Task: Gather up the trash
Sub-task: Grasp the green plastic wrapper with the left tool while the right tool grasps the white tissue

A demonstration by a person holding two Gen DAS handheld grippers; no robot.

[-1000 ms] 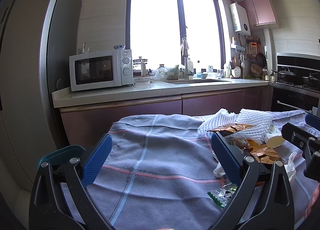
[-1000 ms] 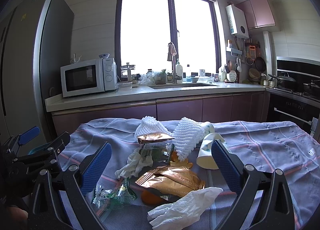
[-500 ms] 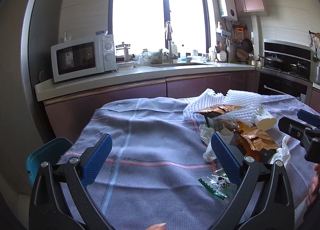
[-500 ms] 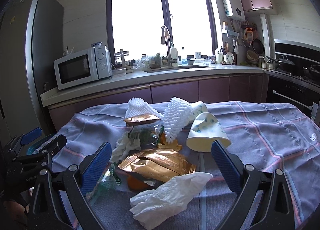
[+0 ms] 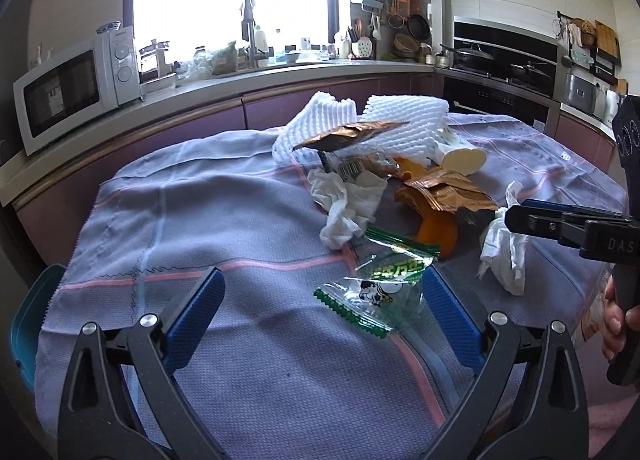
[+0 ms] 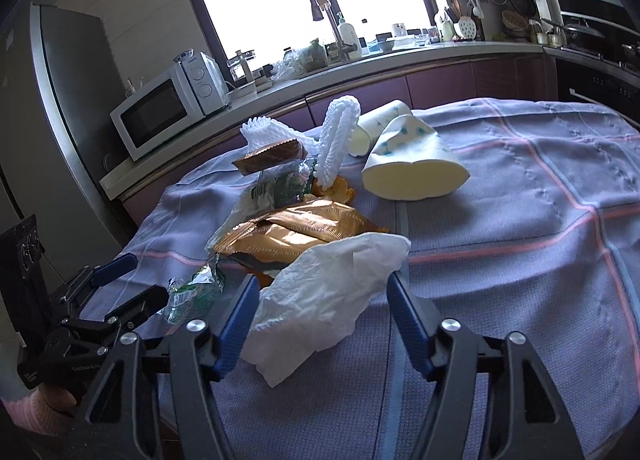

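While the left gripper (image 5: 320, 312) hangs low over the grey checked cloth (image 5: 200, 219) with its jaws spread wide and nothing pressed between them, a clear green-printed wrapper (image 5: 376, 288) lies just ahead, by its right finger. Right of that sit a crumpled tissue (image 5: 344, 203), orange peel (image 5: 436, 232) and a gold foil packet (image 5: 444, 191), with 2 white foam nets (image 5: 400, 123) behind. Farther right, the right gripper (image 6: 320, 312) straddles a white crumpled tissue (image 6: 332, 284); its jaws have just been closing around it, but the pads do not visibly press it yet. A squashed paper cup (image 6: 412, 163) lies beyond.
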